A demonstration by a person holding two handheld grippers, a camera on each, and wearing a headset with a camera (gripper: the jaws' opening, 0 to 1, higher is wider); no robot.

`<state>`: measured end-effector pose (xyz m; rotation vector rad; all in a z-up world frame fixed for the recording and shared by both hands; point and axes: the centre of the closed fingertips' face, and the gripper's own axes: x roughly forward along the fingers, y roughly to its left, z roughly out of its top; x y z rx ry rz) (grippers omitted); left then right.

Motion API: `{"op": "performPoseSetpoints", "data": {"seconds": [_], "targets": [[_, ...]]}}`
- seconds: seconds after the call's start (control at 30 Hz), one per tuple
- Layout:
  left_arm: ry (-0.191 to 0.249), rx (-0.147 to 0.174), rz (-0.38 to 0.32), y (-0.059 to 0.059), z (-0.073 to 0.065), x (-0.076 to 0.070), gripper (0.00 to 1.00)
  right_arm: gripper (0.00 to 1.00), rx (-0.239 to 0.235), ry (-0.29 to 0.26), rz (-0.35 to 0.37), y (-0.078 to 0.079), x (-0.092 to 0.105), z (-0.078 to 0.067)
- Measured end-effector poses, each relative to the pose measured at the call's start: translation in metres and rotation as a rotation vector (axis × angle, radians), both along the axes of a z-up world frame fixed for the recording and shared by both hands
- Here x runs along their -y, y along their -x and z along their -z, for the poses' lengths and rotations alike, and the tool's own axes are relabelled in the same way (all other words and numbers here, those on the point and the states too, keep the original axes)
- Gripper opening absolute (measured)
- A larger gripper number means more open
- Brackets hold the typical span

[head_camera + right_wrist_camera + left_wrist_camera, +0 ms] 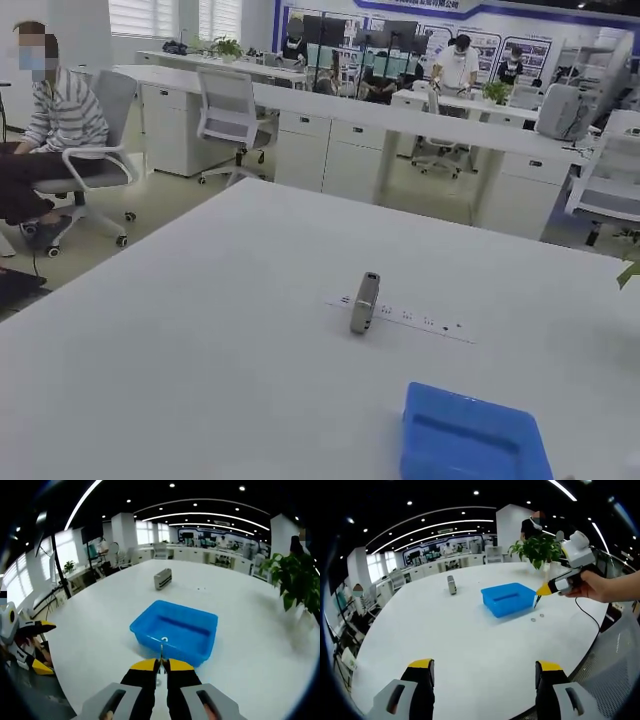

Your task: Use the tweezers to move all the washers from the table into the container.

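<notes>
Right gripper (pixel 160 666) clenched on tweezers (pixel 161 654), tips pinching a washer (pixel 164 639) over near rim of blue container (pixel 195 630), left gripper (pixel 482 672) spread wide, empty, above table (pixel 470 640) edge

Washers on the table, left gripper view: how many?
2. One washer beside the container, another just right of it, under the tweezers. More may be hidden.

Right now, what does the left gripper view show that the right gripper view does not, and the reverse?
Left gripper view: two washers lying on the table near the container, and a hand holding the right tool. Right gripper view: a small ring, likely a washer, at the tip of the tweezers. Both: the container, the table, the tweezers, a grey device, a potted plant.
</notes>
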<state>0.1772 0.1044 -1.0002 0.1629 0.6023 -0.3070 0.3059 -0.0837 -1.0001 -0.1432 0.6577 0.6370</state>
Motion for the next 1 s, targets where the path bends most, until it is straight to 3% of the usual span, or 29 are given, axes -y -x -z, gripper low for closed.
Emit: {"op": "performPoseSetpoints", "data": {"seconds": [0.33,0.53,1.0], "targets": [[-0.008,-0.008,0.011,0.000,0.002,0.001,0.85,0.03,-0.046,-0.015,-0.003,0.008,-0.007,0.016],[-0.012,-0.013,0.012,0.001,0.003,0.001,0.84,0.03,-0.061,0.004,-0.021,0.013,-0.010,0.025],[-0.014,-0.017,0.011,0.001,0.003,0.001,0.84,0.03,-0.074,0.027,0.012,0.006,-0.002,0.035]]}}
